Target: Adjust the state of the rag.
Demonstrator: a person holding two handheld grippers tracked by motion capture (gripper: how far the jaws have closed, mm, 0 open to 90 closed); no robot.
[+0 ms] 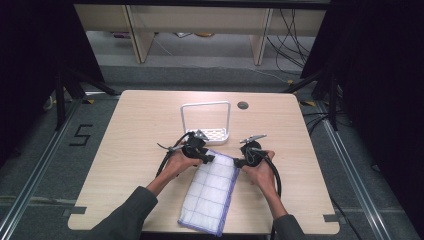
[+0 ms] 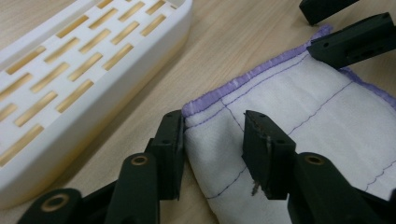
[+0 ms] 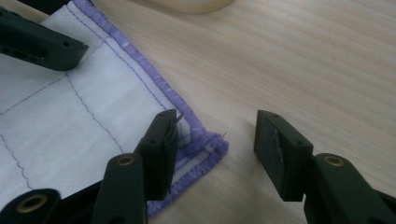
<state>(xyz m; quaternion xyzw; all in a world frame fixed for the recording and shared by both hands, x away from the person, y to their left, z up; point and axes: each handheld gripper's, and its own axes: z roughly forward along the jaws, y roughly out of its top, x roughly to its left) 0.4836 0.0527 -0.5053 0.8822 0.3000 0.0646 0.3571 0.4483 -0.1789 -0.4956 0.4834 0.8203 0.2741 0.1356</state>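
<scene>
A folded white cloth (image 1: 211,192) with a purple hem and a thin grid of stitching lies flat on the near middle of the table. My left gripper (image 1: 208,159) is at the cloth's far left corner. In the left gripper view, the left gripper (image 2: 215,156) stands open, its jaws straddling that cloth (image 2: 299,116) corner. My right gripper (image 1: 239,162) is at the far right corner. Seen in the right gripper view, this gripper (image 3: 219,151) is open too: one jaw rests over the cloth (image 3: 70,116) hem, the other over bare wood.
A white slotted rack (image 1: 212,134) with a tall wire hoop stands just beyond the cloth, close to the left gripper (image 2: 70,70). The wooden table (image 1: 135,130) has a cable hole (image 1: 243,105) at the back. Dark curtains and floor cables surround it.
</scene>
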